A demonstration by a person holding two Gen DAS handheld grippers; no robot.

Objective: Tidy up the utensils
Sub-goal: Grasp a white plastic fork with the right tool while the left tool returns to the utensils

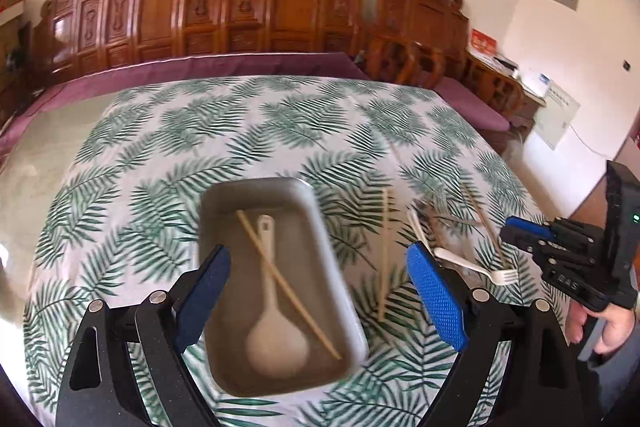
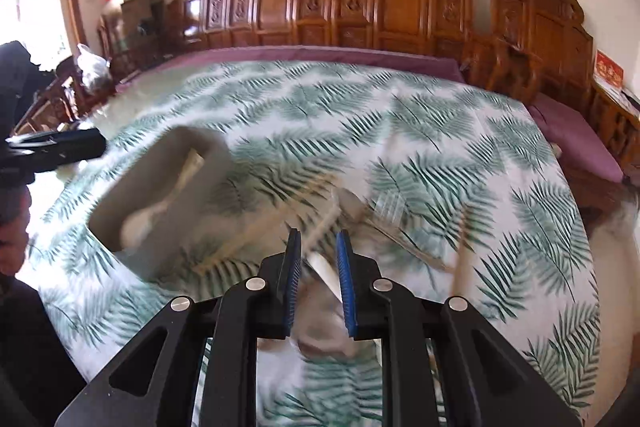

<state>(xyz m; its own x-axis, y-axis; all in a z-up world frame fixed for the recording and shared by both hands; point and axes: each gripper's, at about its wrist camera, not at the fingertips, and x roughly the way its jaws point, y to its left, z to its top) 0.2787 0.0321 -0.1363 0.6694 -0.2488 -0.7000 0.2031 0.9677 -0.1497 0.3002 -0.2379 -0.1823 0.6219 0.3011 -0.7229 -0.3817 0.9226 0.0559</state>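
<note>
Left claw (image 1: pixel 316 291) is spread wide with nothing in it, hovering over the grey rectangular metal tray (image 1: pixel 224 211) on the tabletop (image 1: pixel 140 155) with the palm-leaf print cloth; inside the tray lie a white plastic serving spoon (image 1: pixel 276 331) and one pale wooden chopstick (image 1: pixel 288 283) crossed over it; the rest of the utensils are just right of the tray: a pair of chopsticks (image 1: pixel 385 251), a white plastic fork (image 1: pixel 480 267); right claw (image 2: pixel 318 255) is only slightly parted, pads not squeezing anything, over that blurry pile.
</note>
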